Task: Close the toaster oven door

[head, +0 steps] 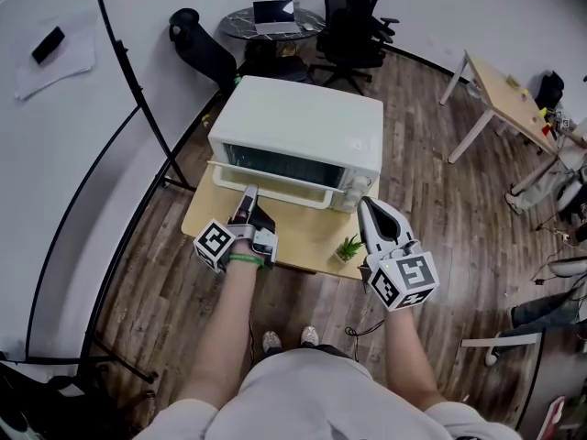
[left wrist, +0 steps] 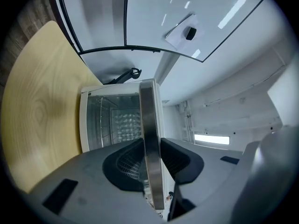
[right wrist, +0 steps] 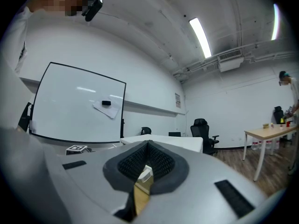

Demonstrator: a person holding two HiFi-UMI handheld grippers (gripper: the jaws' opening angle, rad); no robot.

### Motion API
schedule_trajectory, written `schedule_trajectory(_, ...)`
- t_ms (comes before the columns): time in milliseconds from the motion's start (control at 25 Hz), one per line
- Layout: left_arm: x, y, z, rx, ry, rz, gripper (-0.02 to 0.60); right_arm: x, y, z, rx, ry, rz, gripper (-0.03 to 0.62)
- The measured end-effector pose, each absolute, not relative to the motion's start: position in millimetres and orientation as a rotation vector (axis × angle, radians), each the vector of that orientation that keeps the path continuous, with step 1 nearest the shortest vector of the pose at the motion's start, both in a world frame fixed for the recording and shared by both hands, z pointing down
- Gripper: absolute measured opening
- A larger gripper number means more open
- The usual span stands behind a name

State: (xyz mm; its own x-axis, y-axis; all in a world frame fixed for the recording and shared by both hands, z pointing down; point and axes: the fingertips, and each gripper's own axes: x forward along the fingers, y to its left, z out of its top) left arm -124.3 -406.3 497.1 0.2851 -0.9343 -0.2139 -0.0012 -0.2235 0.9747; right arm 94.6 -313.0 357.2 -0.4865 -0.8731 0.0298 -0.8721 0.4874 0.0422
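Observation:
A white toaster oven (head: pixel 303 126) stands on a small wooden table (head: pixel 307 236). Its door (head: pixel 275 168) is tilted partly open, with the handle bar (head: pixel 275 191) along its front edge. My left gripper (head: pixel 248 209) is shut on that handle near its left end. In the left gripper view the metal handle (left wrist: pixel 149 120) runs between the two pads, and the oven's rack and inside (left wrist: pixel 114 120) show to its left. My right gripper (head: pixel 371 214) hovers by the oven's right front corner, shut and empty. In its own view the right gripper (right wrist: pixel 147 164) points over the oven's top (right wrist: pixel 173 141).
A small green plant (head: pixel 348 247) sits on the table's front right. A whiteboard (head: pixel 55 108) on a black stand fills the left. Behind the oven are an office chair (head: pixel 353 16) and a round table with a laptop (head: pixel 272 16). A wooden desk (head: pixel 504 90) stands at right.

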Motion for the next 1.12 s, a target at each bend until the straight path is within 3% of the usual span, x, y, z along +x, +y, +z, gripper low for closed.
schedule_trajectory(1120,-115,-456,475,1.53,-0.86,-1.168,0.11,129,-328,345,1.687,-2.63,-0.064,0.0)
